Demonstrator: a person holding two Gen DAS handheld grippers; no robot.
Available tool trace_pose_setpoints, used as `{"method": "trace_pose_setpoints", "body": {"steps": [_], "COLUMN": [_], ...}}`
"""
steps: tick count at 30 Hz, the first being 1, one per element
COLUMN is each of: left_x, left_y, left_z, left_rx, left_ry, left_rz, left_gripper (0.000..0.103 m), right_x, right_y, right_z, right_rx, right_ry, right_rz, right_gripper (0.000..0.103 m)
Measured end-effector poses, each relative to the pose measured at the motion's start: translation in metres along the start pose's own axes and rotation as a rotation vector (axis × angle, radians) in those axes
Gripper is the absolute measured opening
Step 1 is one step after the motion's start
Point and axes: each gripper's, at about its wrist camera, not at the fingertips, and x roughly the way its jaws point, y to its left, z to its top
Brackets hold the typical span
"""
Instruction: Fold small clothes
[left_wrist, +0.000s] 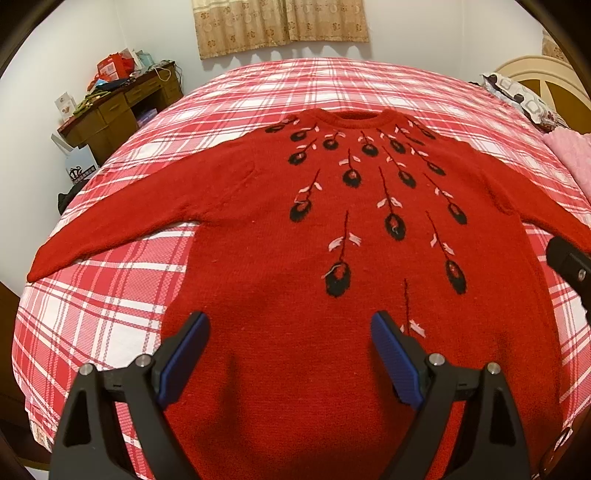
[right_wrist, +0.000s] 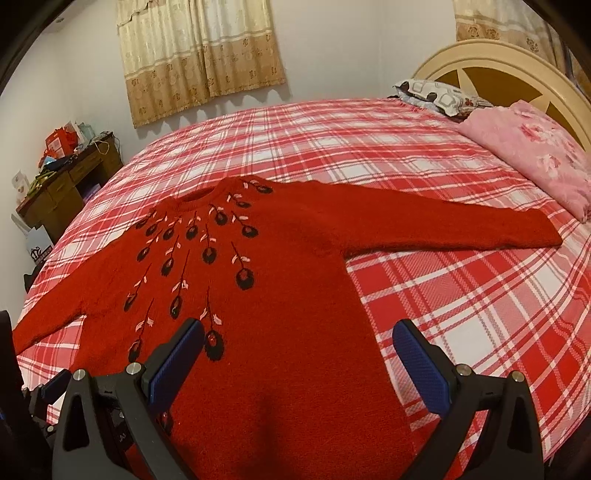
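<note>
A red knit sweater (left_wrist: 295, 206) with black and pink flower embroidery lies flat, face up, on the bed, both sleeves spread out sideways, collar far from me. It also shows in the right wrist view (right_wrist: 295, 266). My left gripper (left_wrist: 291, 328) is open and empty, hovering above the sweater's lower body near the hem. My right gripper (right_wrist: 299, 336) is open and empty above the lower right part of the sweater, near its right side edge. The right gripper's body shows at the right edge of the left wrist view (left_wrist: 569, 262).
The bed has a red and white plaid sheet (left_wrist: 110, 295). A folded pink blanket (right_wrist: 528, 147) and a patterned pillow (right_wrist: 436, 92) lie by the cream headboard (right_wrist: 491, 70). A cluttered wooden desk (left_wrist: 118, 99) stands at the left wall. Beige curtains (right_wrist: 199, 55) hang behind.
</note>
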Motion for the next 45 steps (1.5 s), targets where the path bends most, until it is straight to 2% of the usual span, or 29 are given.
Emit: {"method": "trace_pose_setpoints", "body": {"steps": [5,9,11,14,16,19,25,27,29,31,34,36,39,44,45], "left_x": [0.002,0.002,0.002,0.003,0.005,0.006,0.003,0.004,0.003,0.002,0.005,0.012,0.023,0.030,0.031], "left_y": [0.000,0.002,0.004,0.006,0.005,0.006,0.015,0.022,0.030,0.039,0.045,0.046,0.048,0.041,0.038], "left_z": [0.000,0.001,0.002,0.004,0.007,0.012,0.026,0.037,0.049,0.060,0.068,0.068,0.066,0.063,0.063], "left_rx": [-0.003,-0.014,-0.023,-0.029,-0.030,-0.028,-0.042,-0.060,-0.085,-0.118,-0.146,-0.151,-0.172,-0.165,-0.159], "left_ry": [0.005,0.002,-0.002,-0.010,-0.010,-0.017,-0.062,-0.074,-0.092,-0.113,-0.122,-0.108,-0.069,-0.042,-0.038], "left_rz": [-0.004,-0.033,-0.045,-0.059,-0.065,-0.074,-0.101,-0.089,-0.075,-0.067,-0.062,-0.058,-0.072,-0.066,-0.065], "left_gripper": [0.091,0.091,0.091,0.091,0.092,0.092,0.092,0.092,0.092,0.092,0.092,0.092,0.092,0.092,0.092], "right_x": [-0.005,-0.018,-0.024,-0.018,-0.013,-0.014,-0.021,-0.025,-0.029,-0.023,0.003,0.024,0.048,0.068,0.071], "right_y": [0.000,-0.006,-0.014,-0.024,-0.033,-0.070,-0.182,-0.220,-0.255,-0.289,-0.336,-0.360,-0.387,-0.384,-0.380], "right_z": [0.002,0.004,0.008,0.017,0.022,0.033,0.065,0.077,0.087,0.093,0.095,0.091,0.084,0.082,0.084], "right_rx": [-0.023,-0.022,-0.008,-0.004,0.006,0.078,0.301,0.360,0.411,0.452,0.505,0.566,0.630,0.558,0.529], "right_ry": [-0.043,-0.173,-0.220,-0.177,-0.149,-0.167,-0.195,-0.214,-0.234,-0.223,-0.150,-0.082,-0.012,0.034,0.047], "right_rz": [-0.029,-0.115,-0.099,-0.026,-0.039,-0.101,-0.210,-0.270,-0.312,-0.363,-0.398,-0.393,-0.395,-0.434,-0.439], "right_gripper": [0.102,0.102,0.102,0.102,0.102,0.102,0.101,0.094,0.093,0.091,0.077,0.062,0.061,0.061,0.057]}}
